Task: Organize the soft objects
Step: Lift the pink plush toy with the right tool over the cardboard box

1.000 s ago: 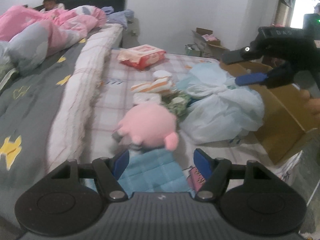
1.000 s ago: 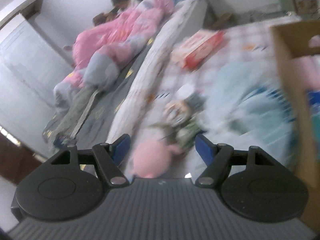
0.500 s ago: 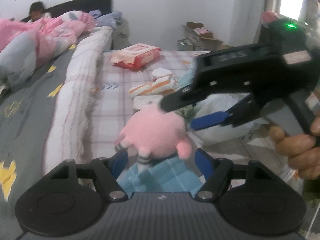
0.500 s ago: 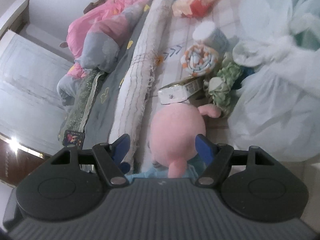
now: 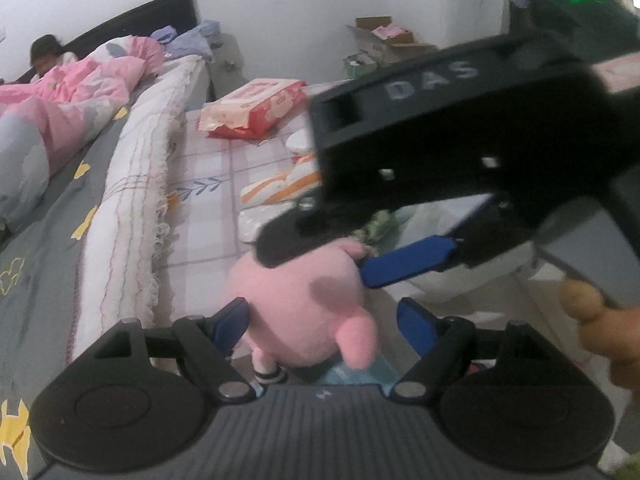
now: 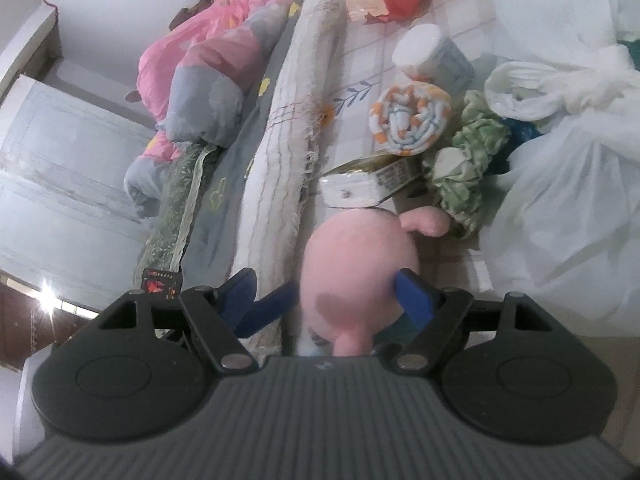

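Right claw (image 6: 328, 294) stands wide apart around the pink plush toy (image 6: 356, 276), one pad already touching its right side. My left claw (image 5: 324, 318) is apart too, the toy between its pads on the bed (image 5: 208, 208). I judge this the grasping step; next, close gently. The toy's lower body is hidden, so I cannot tell what it rests on.

Colours and patterns, both wrist views.
Plush toy (image 6: 356, 264): plain pink, striped black-white cuff at its foot. Rolled towel (image 6: 410, 120): white with orange and blue marks. Crumpled cloth (image 6: 468, 156): green-white mottled. Wipes pack (image 5: 256, 110): red and cream. Bed sheet (image 5: 208, 216): pale lilac-white check. Grippers' fingers (image 6: 414, 296): blue pads on black.
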Available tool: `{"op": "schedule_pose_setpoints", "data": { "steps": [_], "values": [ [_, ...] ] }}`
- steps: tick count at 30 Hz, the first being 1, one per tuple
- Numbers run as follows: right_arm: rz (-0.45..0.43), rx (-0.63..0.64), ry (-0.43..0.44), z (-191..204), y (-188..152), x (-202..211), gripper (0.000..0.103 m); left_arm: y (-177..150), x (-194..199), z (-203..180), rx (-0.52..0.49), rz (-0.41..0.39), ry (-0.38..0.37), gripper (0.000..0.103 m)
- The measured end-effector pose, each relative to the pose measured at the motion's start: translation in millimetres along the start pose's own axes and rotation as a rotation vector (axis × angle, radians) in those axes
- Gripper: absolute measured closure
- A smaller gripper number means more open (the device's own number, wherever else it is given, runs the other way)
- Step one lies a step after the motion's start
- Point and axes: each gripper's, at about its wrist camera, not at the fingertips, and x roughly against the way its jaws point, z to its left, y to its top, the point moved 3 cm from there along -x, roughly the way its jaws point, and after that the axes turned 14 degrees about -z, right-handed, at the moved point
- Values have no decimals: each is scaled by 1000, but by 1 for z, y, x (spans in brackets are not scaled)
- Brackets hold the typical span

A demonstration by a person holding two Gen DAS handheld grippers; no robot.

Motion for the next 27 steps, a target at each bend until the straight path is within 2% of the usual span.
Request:
{"op": "schedule_pose_setpoints", "data": {
  "steps": [4, 12, 16, 21, 27],
  "values": [
    [-5, 4, -40, -5, 1, 0, 26, -2, -5, 11, 24, 16, 23, 32],
    [48, 18, -86, -5, -4, -26, 26, -7, -5, 30, 113, 16, -16, 33],
    [56, -14, -74, -7, -5, -35, 30, -7, -7, 33, 118, 5, -20, 34],
    [43, 16, -64, 3, -5, -35, 34, -4, -1, 35, 121, -5, -15, 35],
    [20, 51, -11, 24, -2, -22, 34, 8, 21, 34, 105, -54, 18, 35]
  ]
}}
